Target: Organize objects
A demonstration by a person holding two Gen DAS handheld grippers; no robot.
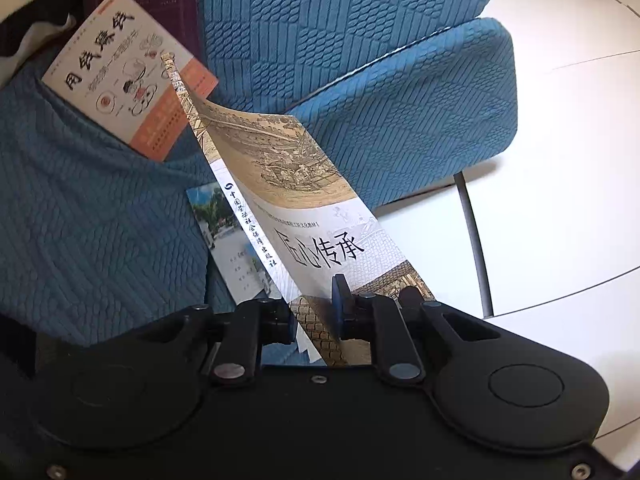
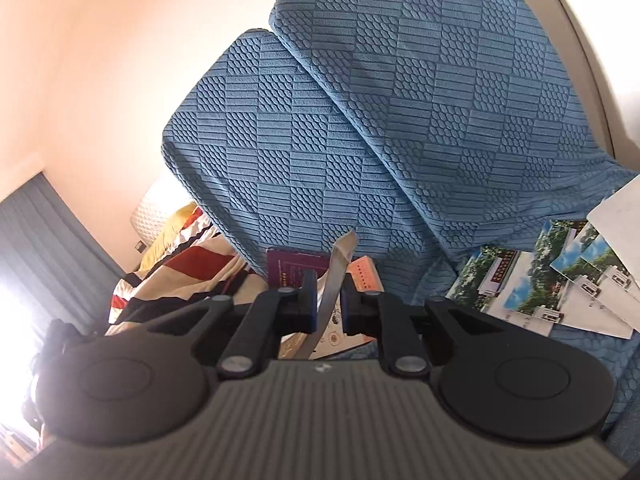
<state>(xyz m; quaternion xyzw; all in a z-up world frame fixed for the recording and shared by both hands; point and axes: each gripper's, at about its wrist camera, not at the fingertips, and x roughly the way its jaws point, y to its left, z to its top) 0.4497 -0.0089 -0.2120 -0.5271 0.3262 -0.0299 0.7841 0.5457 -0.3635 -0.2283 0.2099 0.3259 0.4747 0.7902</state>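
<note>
A thin book (image 1: 320,216) with an old painting and black characters on its cover tilts up over the blue sofa (image 1: 360,40). My left gripper (image 1: 312,308) is shut on the book's near end. In the right wrist view, my right gripper (image 2: 326,300) is shut on a thin book (image 2: 340,260) seen edge-on; I cannot tell whether it is the same one. A white and orange book (image 1: 128,80) and a purple book (image 1: 140,0) lie further back; both also show as the purple book (image 2: 292,268) and the orange book (image 2: 362,274).
A photo booklet (image 1: 224,232) lies on the seat under the held book. Several photo booklets (image 2: 520,284) are spread on the seat at the right. A striped blanket (image 2: 180,264) lies at the left. White floor tiles (image 1: 560,120) and a dark metal tube (image 1: 476,240) flank the sofa (image 2: 360,120).
</note>
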